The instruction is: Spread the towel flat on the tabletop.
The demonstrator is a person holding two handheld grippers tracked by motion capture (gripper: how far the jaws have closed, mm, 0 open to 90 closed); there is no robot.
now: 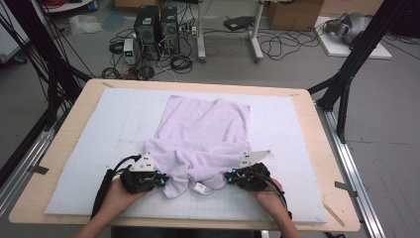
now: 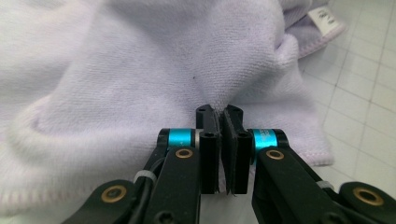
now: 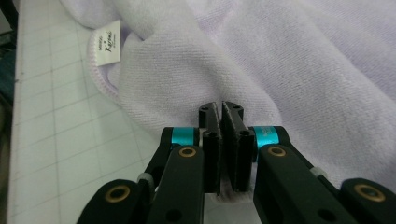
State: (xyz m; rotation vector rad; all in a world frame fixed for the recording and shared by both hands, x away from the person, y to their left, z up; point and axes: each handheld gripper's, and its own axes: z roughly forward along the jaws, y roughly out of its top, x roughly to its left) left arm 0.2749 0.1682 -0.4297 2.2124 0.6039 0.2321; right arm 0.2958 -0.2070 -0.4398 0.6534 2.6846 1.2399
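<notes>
A pale lilac towel (image 1: pixel 203 134) lies on the white gridded mat (image 1: pixel 99 129), its near edge bunched up between my two grippers. At the towel's near left corner my left gripper (image 1: pixel 163 179) is shut, with the cloth (image 2: pixel 140 70) pinched at its tips (image 2: pixel 219 112). On the near right my right gripper (image 1: pixel 229 177) is shut too, and a fold of towel (image 3: pixel 289 60) is caught between its pads (image 3: pixel 220 108). The towel's white label (image 1: pixel 200 188) hangs at the front fold, also seen as the label (image 3: pixel 106 43) in the right gripper view.
The mat covers a wooden table (image 1: pixel 69 134) whose bare rim runs all round. Black frame posts (image 1: pixel 346 74) stand at the table's right and left sides. Computer towers (image 1: pixel 156 25) and cables sit on the floor beyond the far edge.
</notes>
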